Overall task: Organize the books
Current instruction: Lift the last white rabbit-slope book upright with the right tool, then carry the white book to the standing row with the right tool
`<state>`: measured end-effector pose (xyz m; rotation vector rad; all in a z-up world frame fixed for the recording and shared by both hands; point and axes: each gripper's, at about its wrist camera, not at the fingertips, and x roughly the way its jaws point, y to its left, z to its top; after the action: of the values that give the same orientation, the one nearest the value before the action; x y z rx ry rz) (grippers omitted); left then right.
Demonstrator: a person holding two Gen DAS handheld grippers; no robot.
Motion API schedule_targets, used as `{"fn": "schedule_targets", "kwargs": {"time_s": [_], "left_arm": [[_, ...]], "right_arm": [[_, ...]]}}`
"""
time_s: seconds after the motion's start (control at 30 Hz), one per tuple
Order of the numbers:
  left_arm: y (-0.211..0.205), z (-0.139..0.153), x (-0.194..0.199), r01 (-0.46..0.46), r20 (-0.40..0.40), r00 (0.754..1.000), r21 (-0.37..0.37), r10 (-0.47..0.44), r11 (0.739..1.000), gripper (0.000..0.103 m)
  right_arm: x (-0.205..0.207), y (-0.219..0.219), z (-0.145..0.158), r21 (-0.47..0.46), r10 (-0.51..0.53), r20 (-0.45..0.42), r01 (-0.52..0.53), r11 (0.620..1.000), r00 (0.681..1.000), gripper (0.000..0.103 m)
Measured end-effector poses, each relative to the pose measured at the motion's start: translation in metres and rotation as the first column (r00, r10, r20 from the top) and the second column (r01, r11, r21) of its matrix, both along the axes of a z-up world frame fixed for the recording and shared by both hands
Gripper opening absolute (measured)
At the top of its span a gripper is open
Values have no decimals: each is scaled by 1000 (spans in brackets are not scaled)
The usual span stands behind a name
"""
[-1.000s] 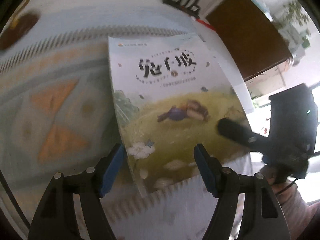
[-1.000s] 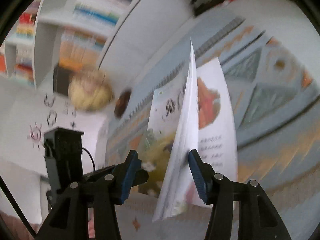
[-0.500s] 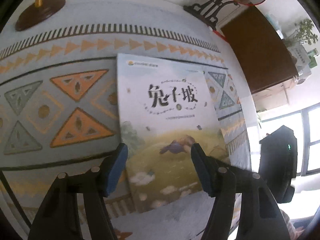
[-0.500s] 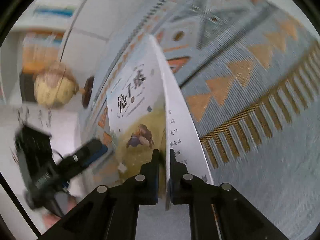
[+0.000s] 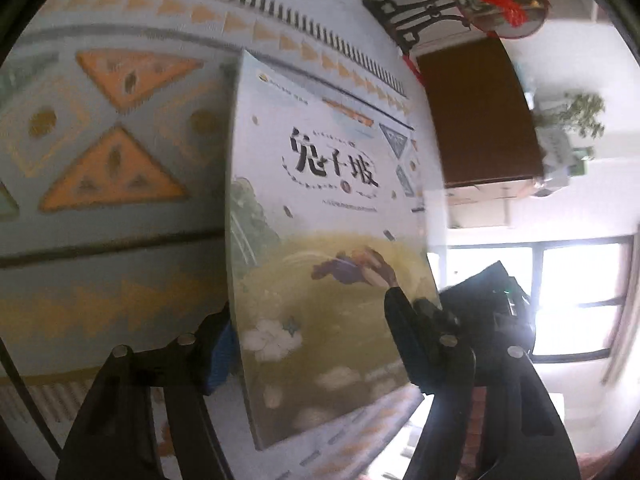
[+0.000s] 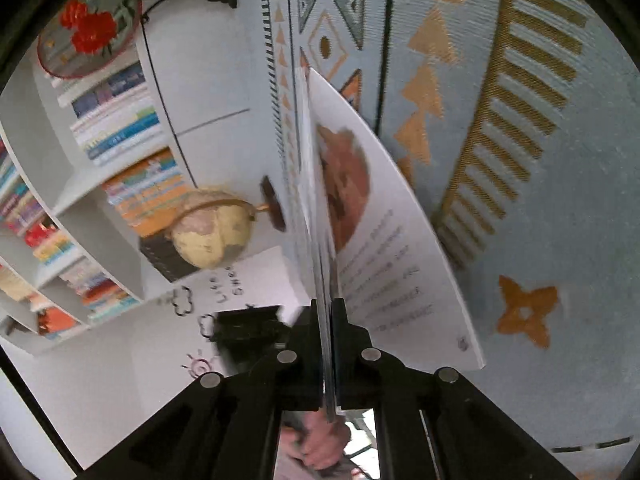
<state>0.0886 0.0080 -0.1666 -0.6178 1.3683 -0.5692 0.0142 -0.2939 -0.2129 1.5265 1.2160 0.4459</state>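
A picture book (image 5: pixel 320 216) lies over a patterned rug (image 5: pixel 112 152), its cover facing the left camera. Around it: a globe (image 6: pixel 212 232) on a stand, white bookshelves (image 6: pixel 80 152) full of books, a dark iron stand (image 5: pixel 404 16) with a round red-flowered panel, and a brown cabinet (image 5: pixel 480 116). The right gripper (image 6: pixel 326 320) has its fingers clamped on the book's near edge; a second ago they stood wide around the loose pages. The left gripper (image 5: pixel 308 344) is closing, the book's lower edge between its fingers, narrower than before; whether the pads press I cannot tell.
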Motion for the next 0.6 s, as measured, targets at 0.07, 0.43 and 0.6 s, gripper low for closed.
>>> {"fn": "schedule_targets", "kwargs": {"time_s": [0.07, 0.43, 0.6], "left_arm": [[-13, 5, 0, 31, 45, 998, 113, -36, 993, 32], [-60, 31, -19, 138, 218, 937, 491, -274, 860, 29], [-37, 49, -16, 94, 239, 944, 463, -227, 881, 29]], "right_arm": [[-1, 1, 0, -44, 6, -16, -6, 999, 1000, 3], [11, 61, 80, -739, 424, 148, -185, 648, 894, 4], [2, 87, 115, -819, 514, 209, -139, 557, 832, 4]]}}
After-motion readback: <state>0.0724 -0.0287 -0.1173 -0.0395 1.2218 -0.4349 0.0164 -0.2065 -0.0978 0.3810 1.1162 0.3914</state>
